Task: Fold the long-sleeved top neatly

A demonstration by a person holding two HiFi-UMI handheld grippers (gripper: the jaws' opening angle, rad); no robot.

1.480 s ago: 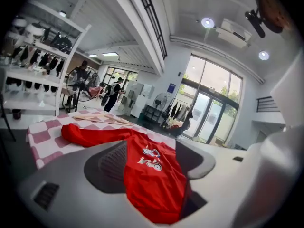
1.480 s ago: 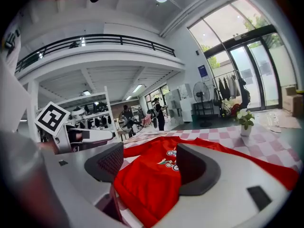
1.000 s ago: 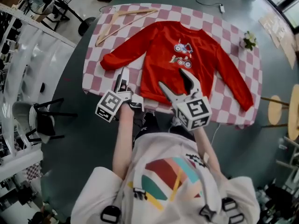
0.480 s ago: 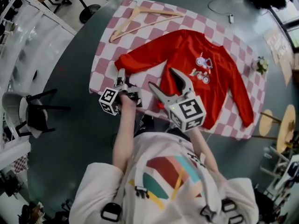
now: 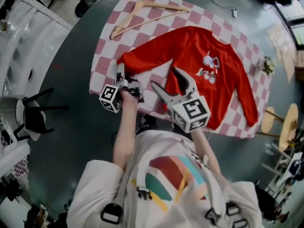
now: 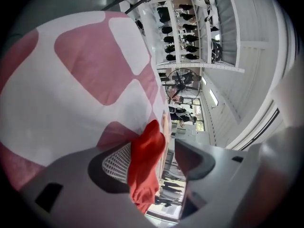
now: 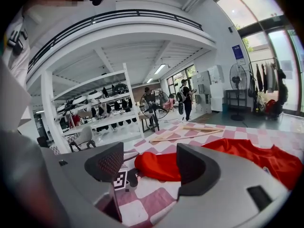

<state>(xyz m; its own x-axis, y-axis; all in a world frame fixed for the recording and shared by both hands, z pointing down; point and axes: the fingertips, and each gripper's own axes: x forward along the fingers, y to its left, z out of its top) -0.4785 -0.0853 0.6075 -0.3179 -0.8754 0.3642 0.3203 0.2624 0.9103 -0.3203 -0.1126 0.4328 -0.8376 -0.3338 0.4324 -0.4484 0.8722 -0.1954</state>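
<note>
The right gripper hangs at the table's near edge, jaws wide apart and empty, over the hem of the red top. At its 9 o'clock, the left gripper has its jaws apart around the cuff, not clamped. The top lies flat on the cloth, with a hanger beyond at 11 o'clock.

My red long-sleeved top lies flat, front up, on the checked desk, sleeves spread; one cuff sits between the parted jaws of my left tongs.
</note>
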